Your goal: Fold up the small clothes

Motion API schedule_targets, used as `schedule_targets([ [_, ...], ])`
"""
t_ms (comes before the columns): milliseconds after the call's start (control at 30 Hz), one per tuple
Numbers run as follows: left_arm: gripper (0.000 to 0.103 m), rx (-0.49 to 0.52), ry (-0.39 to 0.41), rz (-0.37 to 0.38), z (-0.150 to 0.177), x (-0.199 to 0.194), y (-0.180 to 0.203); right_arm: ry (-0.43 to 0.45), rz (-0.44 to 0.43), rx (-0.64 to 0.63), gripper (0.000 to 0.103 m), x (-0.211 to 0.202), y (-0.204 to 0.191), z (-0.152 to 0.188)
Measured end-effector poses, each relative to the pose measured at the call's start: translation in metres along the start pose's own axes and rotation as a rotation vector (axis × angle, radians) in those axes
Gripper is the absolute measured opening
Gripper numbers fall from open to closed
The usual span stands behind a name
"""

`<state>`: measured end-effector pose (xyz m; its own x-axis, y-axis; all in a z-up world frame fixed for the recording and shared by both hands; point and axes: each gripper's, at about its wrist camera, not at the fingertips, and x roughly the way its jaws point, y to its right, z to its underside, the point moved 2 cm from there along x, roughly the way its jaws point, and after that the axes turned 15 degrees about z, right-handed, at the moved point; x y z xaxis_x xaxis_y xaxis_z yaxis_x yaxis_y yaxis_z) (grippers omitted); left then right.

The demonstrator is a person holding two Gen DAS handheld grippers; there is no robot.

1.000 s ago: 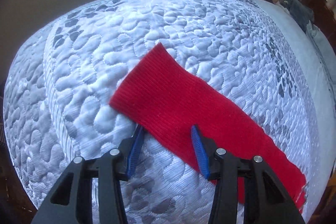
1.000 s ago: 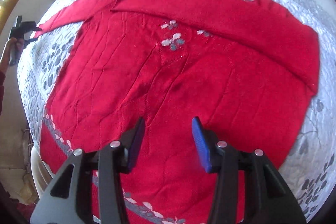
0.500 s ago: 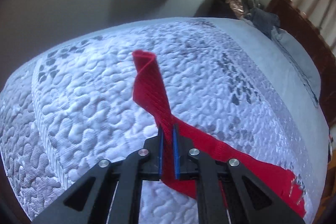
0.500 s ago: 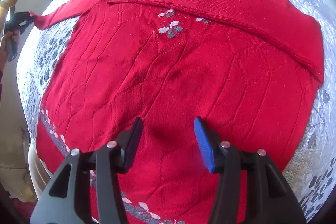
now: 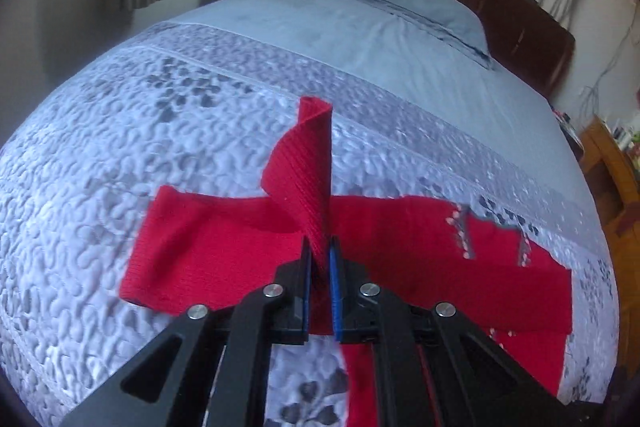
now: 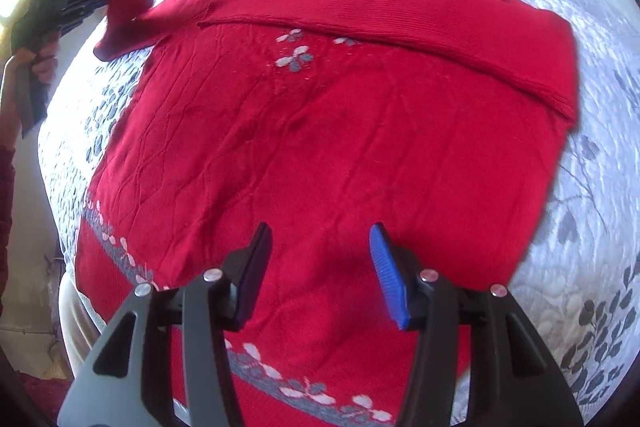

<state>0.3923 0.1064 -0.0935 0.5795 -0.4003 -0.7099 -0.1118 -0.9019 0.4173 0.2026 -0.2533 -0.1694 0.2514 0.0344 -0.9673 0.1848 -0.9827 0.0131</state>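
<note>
Pinching the red sleeve (image 5: 298, 171) tight, the left gripper (image 5: 319, 255) holds its end up off the bed (image 5: 100, 147). The red sweater (image 6: 320, 131) lies flat in the middle of the bed, its other sleeve folded across the chest. The right gripper (image 6: 320, 267) hangs over the sweater's bottom edge with its fingers (image 6: 386, 277) wide apart, holding nothing.

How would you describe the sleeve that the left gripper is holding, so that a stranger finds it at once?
Start at the bed with the grey patterned quilt, where a red sweater lies flat. Go to its side near the window: the sleeve there rises off the quilt, pinched in the left gripper. The other sleeve lies folded flat across the chest.
</note>
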Motion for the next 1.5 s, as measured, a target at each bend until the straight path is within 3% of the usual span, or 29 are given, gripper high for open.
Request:
schedule_targets([
  [167,0.007,0.079,-0.074,0.088,0.030,0.039,0.061,-0.002,-0.011,0.032,0.051,0.004,0.008,0.004],
  [267,0.009,0.112,-0.195,0.121,0.054,0.068,0.088,-0.009,-0.004,0.038,0.052,0.006,0.011,0.006],
  [300,0.014,0.118,-0.252,0.125,0.062,0.077,0.092,-0.008,-0.002,0.038,0.053,0.006,0.011,0.006],
  [367,0.032,0.115,-0.305,0.147,0.075,0.080,0.093,0.000,-0.004,0.037,0.056,0.003,0.014,0.008],
  [500,0.057,0.071,-0.273,0.226,0.082,0.049,0.080,0.001,-0.009,0.037,0.058,0.002,0.015,0.004],
  [533,0.059,0.048,-0.247,0.230,0.081,0.038,0.071,0.000,-0.024,0.040,0.058,0.002,0.014,-0.001],
  [633,0.059,0.037,-0.211,0.161,0.068,0.024,0.046,0.002,-0.058,0.036,0.058,0.000,0.004,-0.018],
  [767,0.059,0.052,-0.236,-0.105,0.048,0.028,0.012,-0.006,-0.083,0.023,0.057,0.004,-0.017,-0.058],
  [800,0.059,0.042,-0.235,-0.121,0.045,0.029,0.005,-0.014,-0.096,0.030,0.057,0.006,-0.021,-0.067],
  [900,0.059,0.005,-0.252,-0.142,0.038,0.037,-0.015,-0.060,-0.155,0.077,0.057,0.020,-0.036,-0.104],
  [1100,0.059,-0.044,-0.312,-0.134,0.040,0.063,-0.039,-0.119,-0.119,0.106,0.056,0.056,-0.057,-0.159],
  [1300,0.059,-0.020,-0.312,-0.111,0.043,0.057,-0.041,-0.163,-0.145,0.140,0.055,0.080,-0.059,-0.176],
  [1500,0.059,-0.032,-0.276,-0.133,0.035,0.044,-0.049,-0.163,-0.240,0.164,0.044,0.092,-0.070,-0.182],
])
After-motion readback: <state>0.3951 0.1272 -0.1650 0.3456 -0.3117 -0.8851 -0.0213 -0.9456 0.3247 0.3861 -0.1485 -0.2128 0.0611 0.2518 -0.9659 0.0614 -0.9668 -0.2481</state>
